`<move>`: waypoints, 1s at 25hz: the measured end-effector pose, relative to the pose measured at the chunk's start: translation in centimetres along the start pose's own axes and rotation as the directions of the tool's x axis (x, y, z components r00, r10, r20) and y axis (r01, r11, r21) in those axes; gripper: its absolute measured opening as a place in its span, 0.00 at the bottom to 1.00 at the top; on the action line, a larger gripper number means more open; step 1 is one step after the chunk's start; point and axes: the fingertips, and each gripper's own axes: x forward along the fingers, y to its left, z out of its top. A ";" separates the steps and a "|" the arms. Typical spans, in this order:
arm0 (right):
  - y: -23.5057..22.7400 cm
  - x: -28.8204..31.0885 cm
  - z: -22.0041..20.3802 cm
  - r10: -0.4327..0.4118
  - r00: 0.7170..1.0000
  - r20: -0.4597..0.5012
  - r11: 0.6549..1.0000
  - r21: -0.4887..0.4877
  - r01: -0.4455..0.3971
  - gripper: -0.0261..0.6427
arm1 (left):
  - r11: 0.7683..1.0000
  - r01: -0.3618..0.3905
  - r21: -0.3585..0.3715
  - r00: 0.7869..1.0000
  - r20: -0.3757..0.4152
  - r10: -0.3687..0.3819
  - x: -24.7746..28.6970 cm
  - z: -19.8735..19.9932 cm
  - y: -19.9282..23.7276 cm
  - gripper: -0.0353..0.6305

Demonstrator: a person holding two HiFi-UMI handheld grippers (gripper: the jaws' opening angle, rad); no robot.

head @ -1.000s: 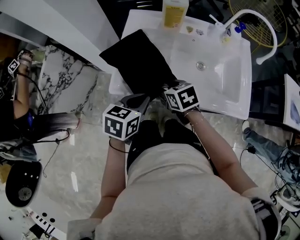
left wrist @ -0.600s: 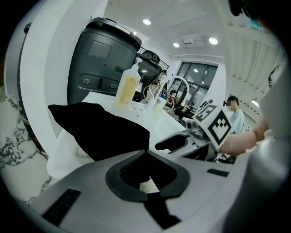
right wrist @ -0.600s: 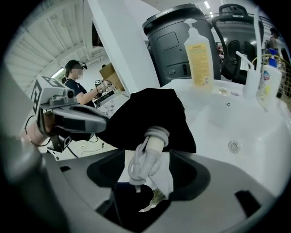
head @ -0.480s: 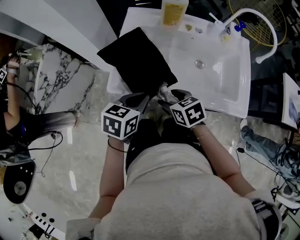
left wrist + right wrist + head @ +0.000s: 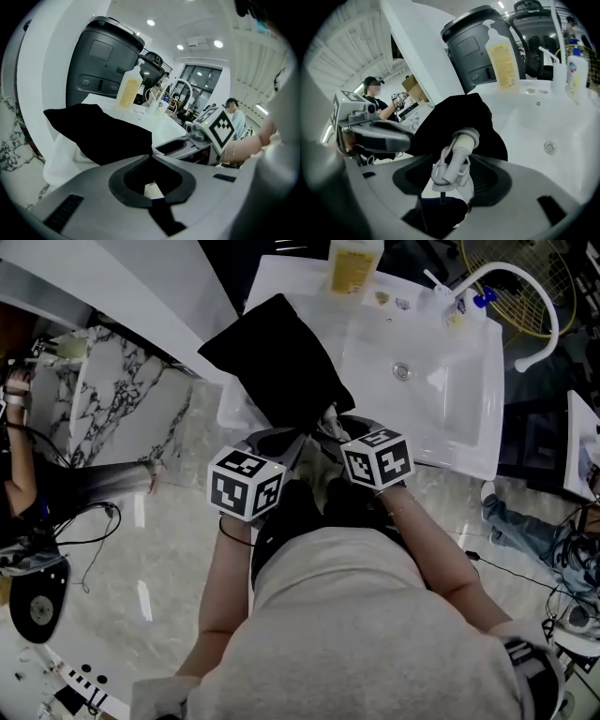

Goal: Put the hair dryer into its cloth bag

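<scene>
The black cloth bag (image 5: 277,357) lies on the white sink counter (image 5: 281,277), its mouth toward me at the front edge. My left gripper (image 5: 289,439) is shut on the near edge of the bag (image 5: 101,133), pinching the cloth at its fingertips (image 5: 151,153). The hair dryer's grey cord end (image 5: 458,152), with the cord looped on it, sticks out of the bag (image 5: 454,119). It sits between the jaws of my right gripper (image 5: 457,161), which are closing, and the pads do not press on it. In the head view my right gripper (image 5: 330,424) is at the bag's mouth.
A yellow soap bottle (image 5: 354,266) stands at the back of the counter. The basin (image 5: 422,381) and a curved white faucet (image 5: 511,296) are to the right. A dark machine (image 5: 101,61) stands behind the counter. Another person (image 5: 23,456) is at the far left, on the marble floor.
My right gripper has drawn back a little from the bag toward me, and the dryer's grey end now shows at the bag's mouth. The left gripper has stayed put.
</scene>
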 end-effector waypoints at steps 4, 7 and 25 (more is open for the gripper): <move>-0.1 0.5 1.5 0.020 0.999 0.045 0.999 0.030 -0.022 0.40 | 1.000 0.010 0.000 1.000 0.009 -0.010 0.1 0.2 -0.4 0.07; -0.1 1.2 2.3 0.018 0.998 0.066 0.999 0.037 -0.021 0.40 | 1.000 0.020 0.000 1.000 0.019 -0.020 0.1 0.6 -0.6 0.07; -1.2 -0.6 1.9 0.004 0.984 0.177 1.000 0.020 -0.008 0.36 | 0.994 0.106 0.017 0.994 0.030 -0.107 0.8 1.3 -3.4 0.07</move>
